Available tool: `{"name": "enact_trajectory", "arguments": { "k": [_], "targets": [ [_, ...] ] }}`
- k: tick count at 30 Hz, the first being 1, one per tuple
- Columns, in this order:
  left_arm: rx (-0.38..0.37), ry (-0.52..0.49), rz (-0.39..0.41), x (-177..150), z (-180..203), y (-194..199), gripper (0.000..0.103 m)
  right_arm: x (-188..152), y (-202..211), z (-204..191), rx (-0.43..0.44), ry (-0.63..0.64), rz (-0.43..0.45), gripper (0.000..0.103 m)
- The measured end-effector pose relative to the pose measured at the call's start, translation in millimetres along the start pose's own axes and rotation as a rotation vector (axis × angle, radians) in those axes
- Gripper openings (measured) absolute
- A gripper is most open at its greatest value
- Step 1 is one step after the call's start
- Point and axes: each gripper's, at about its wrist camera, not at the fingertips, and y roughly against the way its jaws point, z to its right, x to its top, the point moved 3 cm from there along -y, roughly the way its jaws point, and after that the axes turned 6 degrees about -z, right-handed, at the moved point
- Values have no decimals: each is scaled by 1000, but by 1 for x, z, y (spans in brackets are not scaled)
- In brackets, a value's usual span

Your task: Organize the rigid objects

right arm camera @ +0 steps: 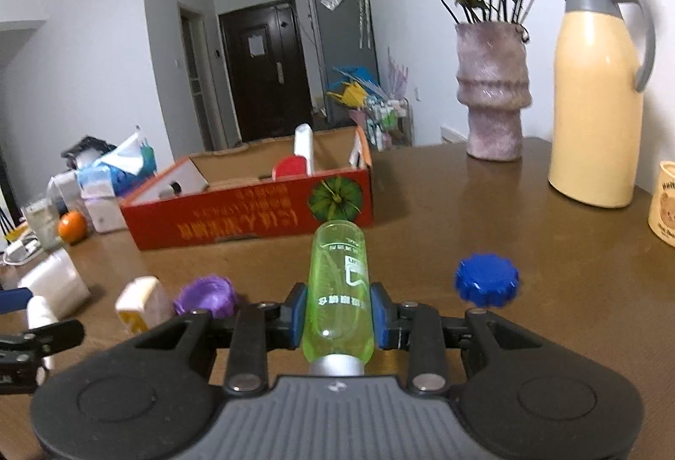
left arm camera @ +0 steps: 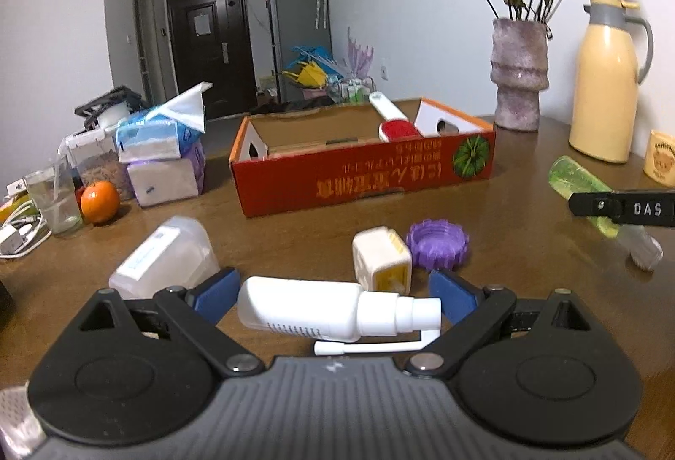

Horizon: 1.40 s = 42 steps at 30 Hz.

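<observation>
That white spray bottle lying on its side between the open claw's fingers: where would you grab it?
Around the wide body of the white spray bottle, not the thin nozzle end. It lies crosswise on the table, so the left claw would probably do best turning to come across it, pads on its long sides; now they face its two ends.

Green bottle (right arm camera: 339, 291) neck hidden behind claw body, mug (right arm camera: 664, 204) edge-cropped

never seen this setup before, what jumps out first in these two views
The right gripper is shut on a bright green bottle pointing toward the red cardboard box mid-table. The left gripper stands open around a white spray bottle lying crosswise on the wooden table. At the back right stand a vase of dried roses and a tall cream jug.
</observation>
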Motion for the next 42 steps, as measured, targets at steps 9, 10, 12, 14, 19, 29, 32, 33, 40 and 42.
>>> {"name": "enact_trajectory", "arguments": {
  "k": [9, 10, 12, 14, 19, 29, 32, 33, 40, 42],
  "targets": [
    [56, 83, 57, 41, -1, 1, 98, 25, -5, -23, 64, 9, 39, 30],
    [61, 94, 58, 45, -2, 0, 98, 28, -6, -25, 69, 10, 44, 30],
    [71, 120, 65, 53, -5, -3, 98, 34, -7, -29, 77, 10, 53, 30],
    [83, 144, 70, 60, -8, -6, 98, 38, -9, -33, 82, 10, 62, 30],
    [105, 180, 87, 78, -15, -14, 98, 48, -16, -42, 85, 12, 86, 30],
    [150, 222, 114, 103, -25, -32, 98, 69, -41, -54, 83, -9, 115, 30],
    [151, 237, 124, 110, -28, -39, 98, 74, -49, -58, 79, -6, 120, 30],
    [150, 240, 126, 113, -29, -41, 98, 76, -52, -59, 78, -5, 122, 30],
    [160, 262, 124, 127, -35, -63, 98, 92, -76, -62, 78, -29, 130, 30],
    [163, 263, 125, 131, -35, -69, 98, 97, -83, -62, 77, -41, 134, 30]
  ]
}}
